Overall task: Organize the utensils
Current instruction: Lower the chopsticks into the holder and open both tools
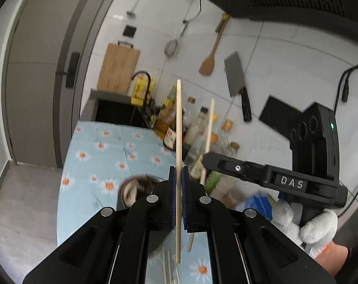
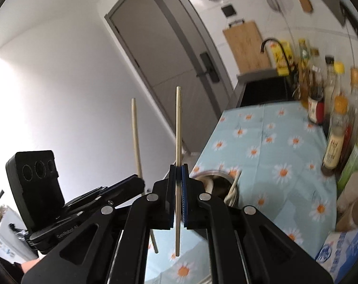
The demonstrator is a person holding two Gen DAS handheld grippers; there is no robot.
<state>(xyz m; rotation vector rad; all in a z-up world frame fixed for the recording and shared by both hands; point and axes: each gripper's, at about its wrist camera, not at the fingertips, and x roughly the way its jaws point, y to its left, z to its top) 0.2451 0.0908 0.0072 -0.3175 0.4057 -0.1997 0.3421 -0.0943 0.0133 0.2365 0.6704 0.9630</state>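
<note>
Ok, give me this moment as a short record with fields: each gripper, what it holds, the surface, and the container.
left gripper: shut on a thin pale wooden chopstick, held upright
right gripper: shut on a second thin pale wooden chopstick, also upright
surface: light blue tablecloth with daisy print
container: round metal holder on the cloth, with pale utensils in it
loose items: more pale chopsticks lying on the cloth
wall: cleaver and wooden spatula hanging

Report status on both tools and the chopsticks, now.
Left tool shut on one chopstick. Right tool shut on another chopstick. Both upright above the utensil holder. Nothing in the way.
</note>
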